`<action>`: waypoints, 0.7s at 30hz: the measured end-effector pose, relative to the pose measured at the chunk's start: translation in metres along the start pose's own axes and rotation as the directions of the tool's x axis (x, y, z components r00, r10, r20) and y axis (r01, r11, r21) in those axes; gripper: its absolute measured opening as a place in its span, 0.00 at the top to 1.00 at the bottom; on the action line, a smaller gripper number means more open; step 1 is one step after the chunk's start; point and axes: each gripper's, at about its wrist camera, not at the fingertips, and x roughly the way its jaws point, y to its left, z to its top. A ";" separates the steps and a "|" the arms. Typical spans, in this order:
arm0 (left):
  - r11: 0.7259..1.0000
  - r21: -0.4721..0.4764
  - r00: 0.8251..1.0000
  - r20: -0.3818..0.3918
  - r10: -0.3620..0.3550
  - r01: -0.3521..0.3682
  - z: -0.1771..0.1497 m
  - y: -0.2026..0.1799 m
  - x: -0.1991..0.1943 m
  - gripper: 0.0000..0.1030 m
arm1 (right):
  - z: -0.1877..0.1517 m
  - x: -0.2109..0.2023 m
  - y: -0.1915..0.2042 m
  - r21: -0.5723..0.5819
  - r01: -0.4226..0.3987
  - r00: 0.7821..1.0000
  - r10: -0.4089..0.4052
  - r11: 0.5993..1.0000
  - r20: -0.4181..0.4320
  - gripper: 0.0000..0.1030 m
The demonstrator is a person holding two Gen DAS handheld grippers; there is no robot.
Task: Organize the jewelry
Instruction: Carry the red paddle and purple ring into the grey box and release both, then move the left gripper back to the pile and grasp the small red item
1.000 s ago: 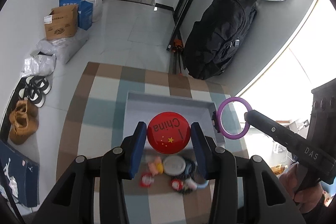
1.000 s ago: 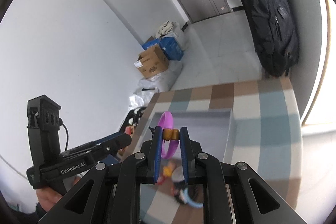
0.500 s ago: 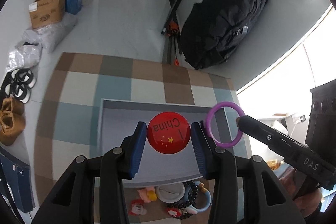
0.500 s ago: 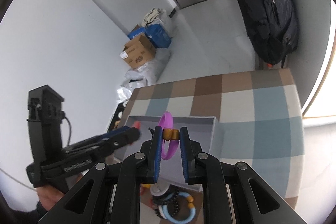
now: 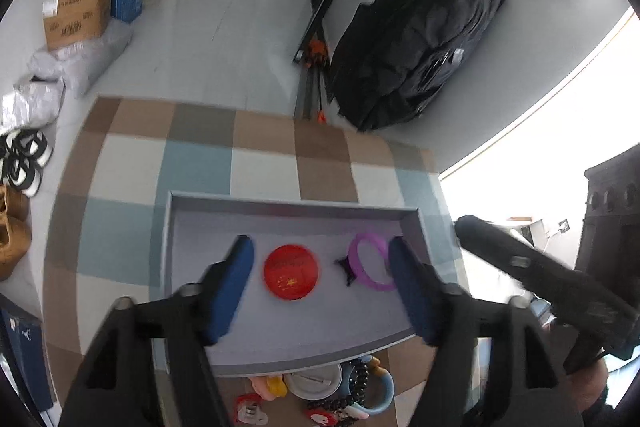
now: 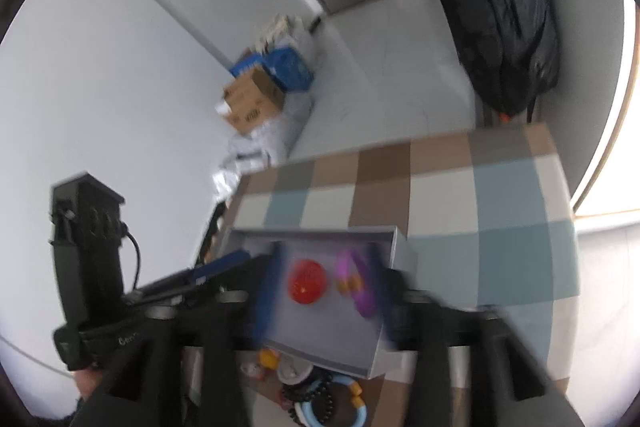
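Dropped badge (image 5: 291, 271) between left claw (image 5: 322, 283) tips

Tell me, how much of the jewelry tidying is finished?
Done: a red badge and a purple ring lie in the grey tray. In hand: nothing; the left tool and right tool have just been opening and both stand open over the tray. Left: a small pile of beads, a blue ring and charms waits on the cloth just outside the tray.

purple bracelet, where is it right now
In the left wrist view the purple bracelet lies inside the grey tray, right of the red badge, near the tray's right wall.
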 end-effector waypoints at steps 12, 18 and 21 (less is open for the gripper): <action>0.991 0.004 0.987 0.081 0.136 -0.137 -0.012 0.004 -0.028 0.34 | -0.013 -0.047 0.019 -0.129 0.052 0.986 -0.031 0.990 0.162 0.00; 0.984 -0.028 0.978 0.114 0.177 -0.175 -0.022 0.017 -0.042 0.34 | -0.025 -0.052 0.030 -0.204 0.125 0.977 -0.084 0.971 0.198 0.00; 0.982 -0.036 0.973 0.129 0.190 -0.186 -0.030 0.022 -0.046 0.34 | -0.032 -0.050 0.033 -0.223 0.139 0.977 -0.097 0.965 0.190 0.00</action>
